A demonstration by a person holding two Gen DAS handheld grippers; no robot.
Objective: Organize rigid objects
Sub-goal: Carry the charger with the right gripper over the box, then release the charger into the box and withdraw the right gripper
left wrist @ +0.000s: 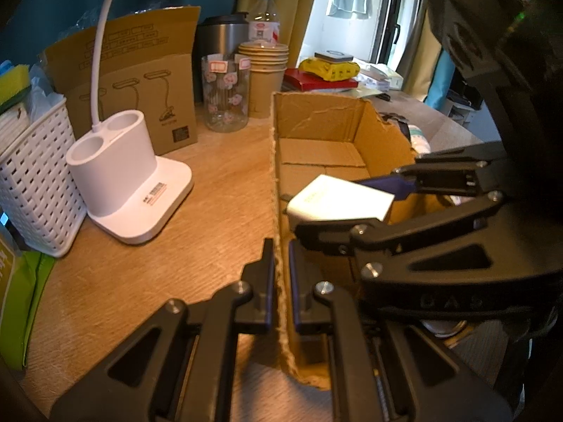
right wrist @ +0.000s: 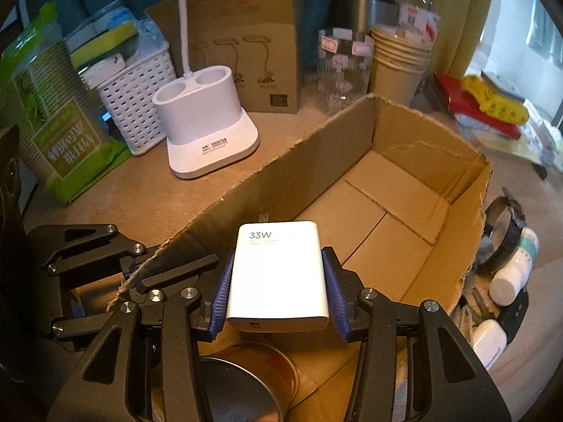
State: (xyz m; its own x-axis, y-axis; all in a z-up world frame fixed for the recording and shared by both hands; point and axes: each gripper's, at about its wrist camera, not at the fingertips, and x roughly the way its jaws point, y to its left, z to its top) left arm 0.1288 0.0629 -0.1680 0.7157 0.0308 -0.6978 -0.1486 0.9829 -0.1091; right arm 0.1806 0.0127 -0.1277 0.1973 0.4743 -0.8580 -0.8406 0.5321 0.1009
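An open cardboard box (right wrist: 415,183) stands on the wooden table. My right gripper (right wrist: 278,274) is shut on a white 33W charger (right wrist: 278,274), held over the box's near end; the left wrist view shows that charger (left wrist: 337,200) above the box (left wrist: 316,123). My left gripper (left wrist: 280,274) is shut on the box's left wall, which runs between its blue pads; the right wrist view shows this left gripper (right wrist: 137,277) clamped on the torn rim. A round metal tin (right wrist: 246,383) lies in the box under the right gripper.
A white desk-lamp base (left wrist: 130,183), a white basket (left wrist: 35,183), a lamp carton (left wrist: 133,81), a glass jar (left wrist: 225,95) and paper cups (left wrist: 264,74) stand left of and behind the box. A white bottle (right wrist: 513,270), a watch band (right wrist: 506,232) and a white case (right wrist: 487,341) lie right of it.
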